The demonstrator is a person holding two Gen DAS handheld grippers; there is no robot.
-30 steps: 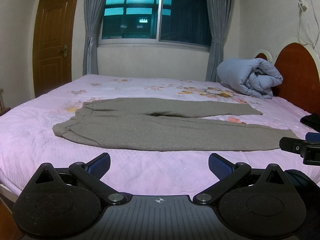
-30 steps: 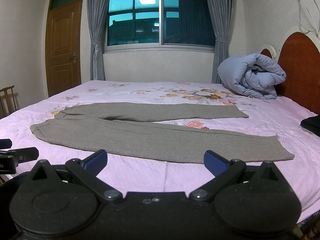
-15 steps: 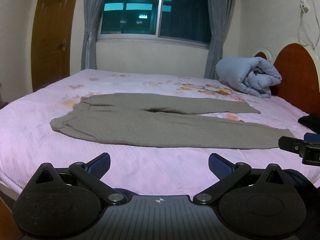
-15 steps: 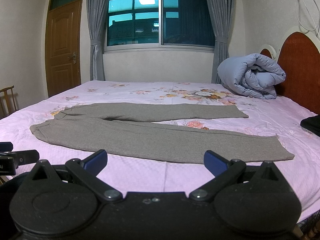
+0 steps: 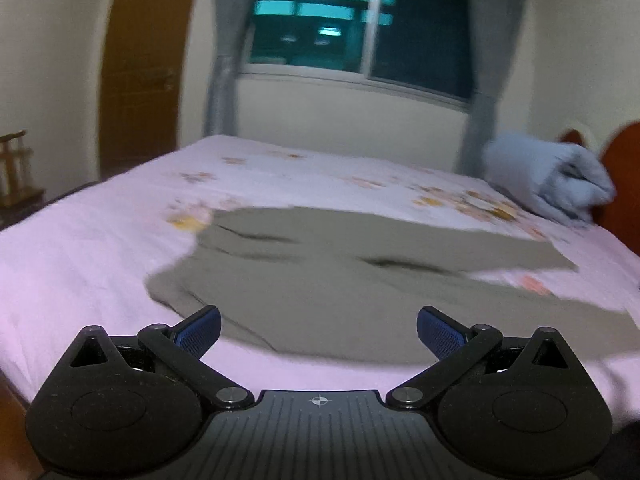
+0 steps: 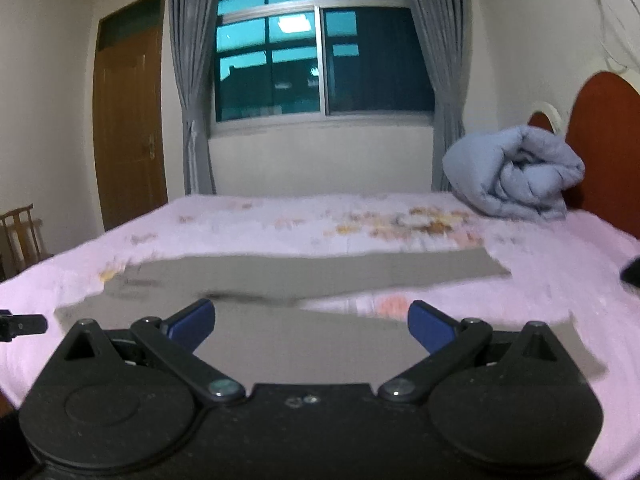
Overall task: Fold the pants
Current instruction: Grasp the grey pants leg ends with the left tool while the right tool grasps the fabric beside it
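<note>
Both claws, left point(image 5: 318, 326) and right point(image 6: 311, 322), moved closer above flat pants point(image 6: 280, 344).

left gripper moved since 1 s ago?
Yes. The left gripper has advanced toward the pants; its fingertips now overlap their near edge, jaws open.

— How much can you make out?

— My left feed is smeared; the pants point(image 5: 320, 280) have soft edges, and their near leg runs behind my left gripper point(image 5: 318, 330); the window point(image 5: 352, 40) is streaks.

— And the right feed?

— The sheet's floral print point(image 6: 400, 224) is a blur; my right gripper point(image 6: 310, 322) covers the near leg; a dark object point(image 6: 631, 274) is cut by the frame edge, unidentifiable.
</note>
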